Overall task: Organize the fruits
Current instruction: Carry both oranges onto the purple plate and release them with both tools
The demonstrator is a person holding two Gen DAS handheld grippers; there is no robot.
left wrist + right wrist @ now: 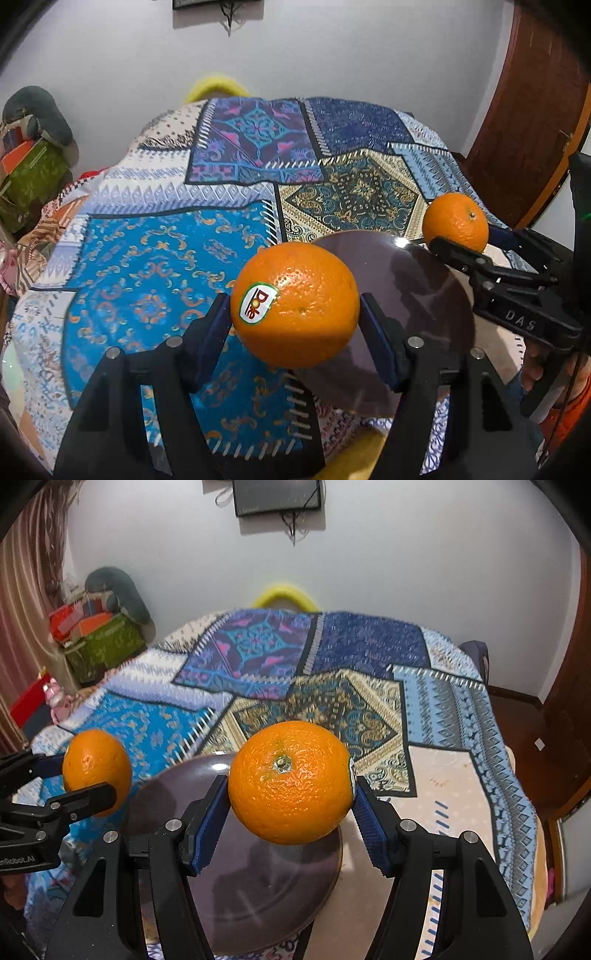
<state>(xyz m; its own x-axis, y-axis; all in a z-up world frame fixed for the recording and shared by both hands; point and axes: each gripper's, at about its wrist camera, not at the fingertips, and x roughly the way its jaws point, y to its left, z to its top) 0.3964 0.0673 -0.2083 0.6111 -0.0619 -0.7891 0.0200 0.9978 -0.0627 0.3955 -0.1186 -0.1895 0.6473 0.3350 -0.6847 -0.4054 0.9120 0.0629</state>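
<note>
**Left wrist view: two oranges in grip, both hanging over the dark plate**

Left wrist view is showing your left hand-held gripper (295, 314) clamping the stickered orange (295, 304) across its widest part, one blue pad on each flank, with the fruit hanging in the air above the near edge of the dark plate (417, 295). Right wrist view is showing your right hand-held gripper (291, 794) clamping the second orange (290, 781) the same way, stem end facing the camera, also clear of the plate. The plate is sitting on a patchwork bedspread (147, 266), so the surface under it is soft, not a table.

Handling notes, as judgement:
- Each orange is looking firm and round, moderately heavy for its size. The peel is dimpled and slightly waxy, so it is likely giving the ribbed pads fair purchase but could roll out if you are gripping off-centre.
- You are holding at the equator on both fruits, which is the right place; a grip nearer either pole would tend to squeeze the fruit out.
- The peel is bruising under hard pressure, so you are better off keeping the squeeze only as tight as needed.
- The glossy plate is offering little friction, and a plate on bedding may be tipping. Lowering each orange until it is touching before letting go should stop it rolling off.
</note>
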